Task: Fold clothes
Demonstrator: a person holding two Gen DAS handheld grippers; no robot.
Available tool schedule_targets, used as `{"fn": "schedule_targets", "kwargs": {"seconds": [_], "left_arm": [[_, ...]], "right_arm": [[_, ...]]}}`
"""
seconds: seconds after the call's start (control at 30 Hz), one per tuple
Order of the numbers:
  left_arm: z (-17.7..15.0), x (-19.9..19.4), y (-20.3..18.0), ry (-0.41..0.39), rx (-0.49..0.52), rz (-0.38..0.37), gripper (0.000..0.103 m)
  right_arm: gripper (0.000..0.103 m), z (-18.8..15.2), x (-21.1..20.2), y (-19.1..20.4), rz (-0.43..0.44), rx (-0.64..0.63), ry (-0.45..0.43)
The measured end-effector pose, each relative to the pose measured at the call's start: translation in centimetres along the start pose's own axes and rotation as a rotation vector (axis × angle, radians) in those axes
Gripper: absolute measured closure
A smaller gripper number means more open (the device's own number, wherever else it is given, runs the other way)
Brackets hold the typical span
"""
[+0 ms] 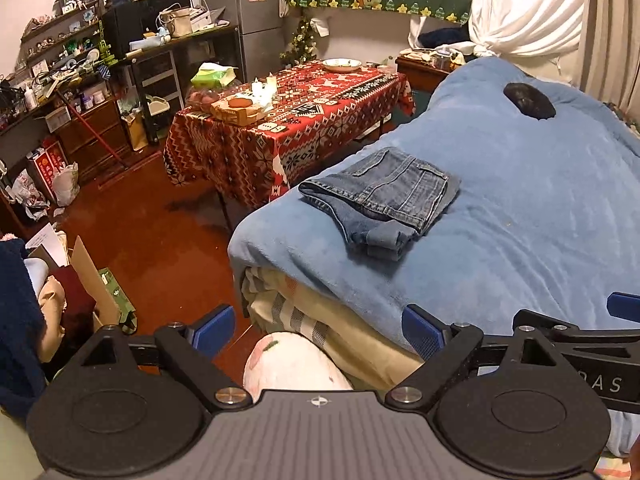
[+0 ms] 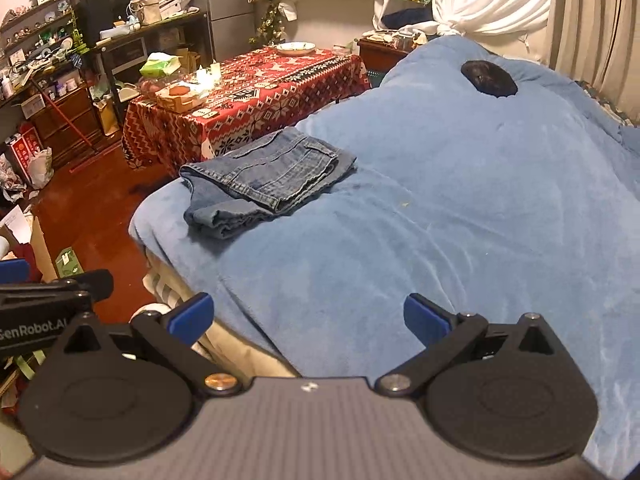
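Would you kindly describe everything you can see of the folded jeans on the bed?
The jeans are blue denim with lighter, worn patches and pale stitching. They are folded into a compact, roughly rectangular stack, a flapped pocket facing up and a hemmed leg end sticking out from the near side. They lie flat near the corner of the blue blanket, on the side toward the red patterned table. Only the blanket touches them; neither tool is near.

The folded jeans [image 1: 380, 196] are stitched denim; the blanket [image 1: 520, 208] looks like matt fleece; the floor [image 1: 160, 248] shines glossy.
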State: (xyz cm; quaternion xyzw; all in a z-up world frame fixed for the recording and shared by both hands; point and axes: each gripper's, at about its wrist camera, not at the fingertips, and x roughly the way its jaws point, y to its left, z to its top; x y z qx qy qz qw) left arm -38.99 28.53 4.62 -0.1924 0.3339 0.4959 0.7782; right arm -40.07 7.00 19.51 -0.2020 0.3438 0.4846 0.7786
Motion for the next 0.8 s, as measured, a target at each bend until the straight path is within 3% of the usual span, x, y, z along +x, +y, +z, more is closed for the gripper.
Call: {"fn": "schedule_targets", "kwargs": {"seconds": [0.8], "left_arm": [[0.01,-0.35,-0.08,-0.008,0.01,0.008,0.013]], "right_arm": [[0.001,-0.06,-0.21,0.45,0.003,0.005,-0.004]]}}
